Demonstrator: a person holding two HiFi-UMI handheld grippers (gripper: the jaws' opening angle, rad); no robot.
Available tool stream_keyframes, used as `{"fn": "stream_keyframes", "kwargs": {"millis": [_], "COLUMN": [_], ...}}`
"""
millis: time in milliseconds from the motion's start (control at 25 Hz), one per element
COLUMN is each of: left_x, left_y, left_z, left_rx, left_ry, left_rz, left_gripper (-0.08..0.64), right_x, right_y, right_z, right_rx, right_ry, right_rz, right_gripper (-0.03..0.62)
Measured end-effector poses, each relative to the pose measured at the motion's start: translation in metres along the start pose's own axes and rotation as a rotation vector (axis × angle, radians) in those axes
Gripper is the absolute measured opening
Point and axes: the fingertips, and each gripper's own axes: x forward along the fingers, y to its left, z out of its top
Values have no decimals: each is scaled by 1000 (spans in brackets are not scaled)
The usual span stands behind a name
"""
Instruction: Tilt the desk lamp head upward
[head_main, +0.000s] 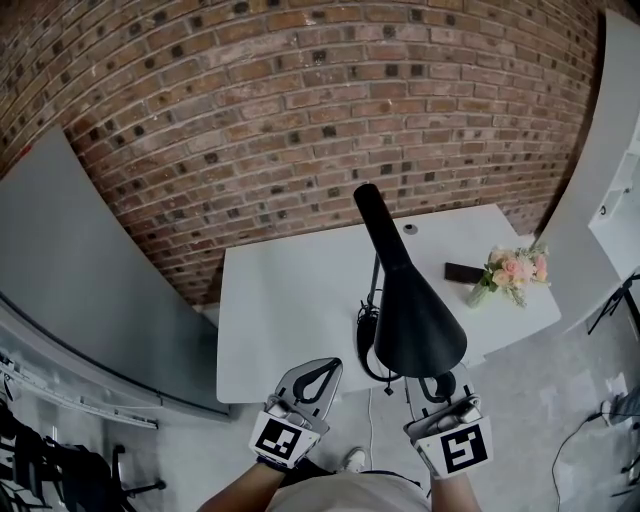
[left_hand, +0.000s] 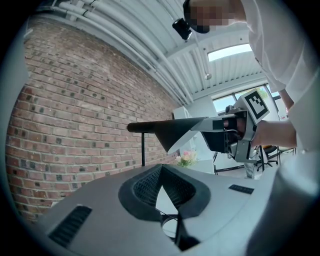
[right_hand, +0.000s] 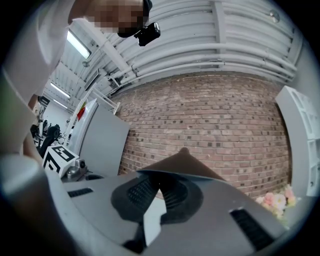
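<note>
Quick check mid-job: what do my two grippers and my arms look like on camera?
The left gripper and the right gripper are both grey, with black ribbed pads lining jaws that taper to a teardrop outline. Each carries a cube with black-and-white square markers. The person wears a white top, and no sleeves cover the forearms.

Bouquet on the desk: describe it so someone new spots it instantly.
Against the brick wall stands a white desk. At its right end, beside a flat dark box, sits the bouquet. It is the only pink and green thing; the lamp and box are black.
</note>
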Motion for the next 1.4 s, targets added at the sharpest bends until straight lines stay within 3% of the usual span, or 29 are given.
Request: {"fn": "stream_keyframes", "kwargs": {"millis": [1400], "left_x": [3], "left_y": [6], "left_z": [5], "left_rx": [-5], "left_ry": [-19], "left_rz": [7], "left_gripper": [8], "right_x": [6], "right_y": [-4], "right_z": [21], "right_rx": [-33], "right_ry": [-14], "right_rz": [-15], "right_gripper": [12]}}
